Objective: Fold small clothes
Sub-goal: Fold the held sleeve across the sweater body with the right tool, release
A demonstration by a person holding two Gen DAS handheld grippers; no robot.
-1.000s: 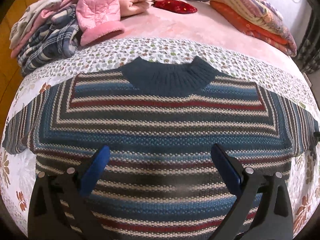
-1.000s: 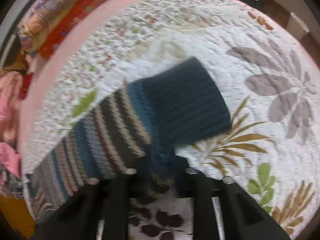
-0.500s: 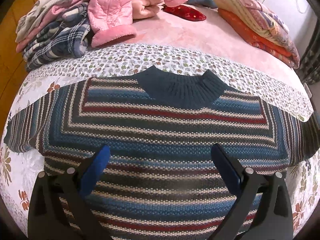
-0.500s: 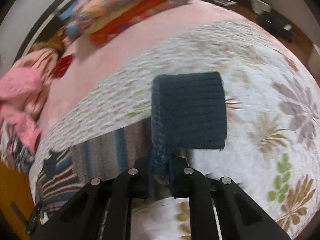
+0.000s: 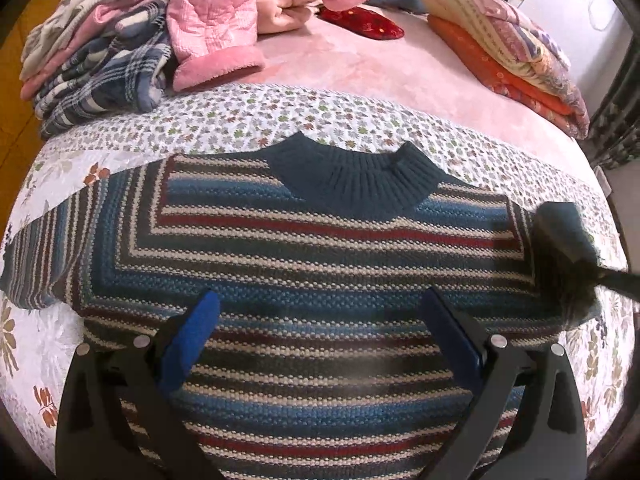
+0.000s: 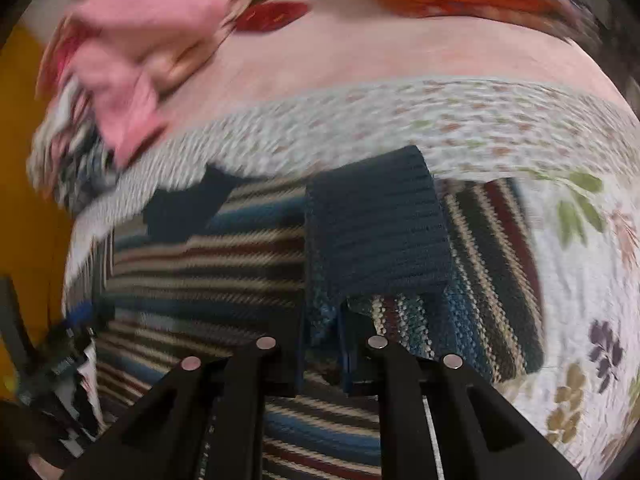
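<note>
The striped sweater point(image 5: 304, 280) lies flat, front up, on the floral quilt point(image 5: 240, 116) of the bed, its dark teal collar point(image 5: 356, 176) toward the far edge where the pile of pink and plaid clothes point(image 5: 160, 32) and the folded blankets point(image 5: 508, 52) sit. What has changed is the right sleeve: a second ago its ribbed teal cuff point(image 6: 376, 232) lay out on the bare quilt toward the bed's right edge; now the right tool point(image 6: 322, 344), clenched on the sleeve just behind that cuff, has swung it inward so the cuff hangs over the striped body — it shows as a dark blur at the right side of the left wrist view. The right view is smeared by motion, so whether the cuff already touches the body I cannot say. The left tool point(image 5: 320, 332) has stayed over the lower chest, fingers spread wide and released, gripping nothing. So the first sleeve fold is probably mid-way — the cuff still needs laying down flat, then the left sleeve point(image 5: 36, 256), still outstretched.
</note>
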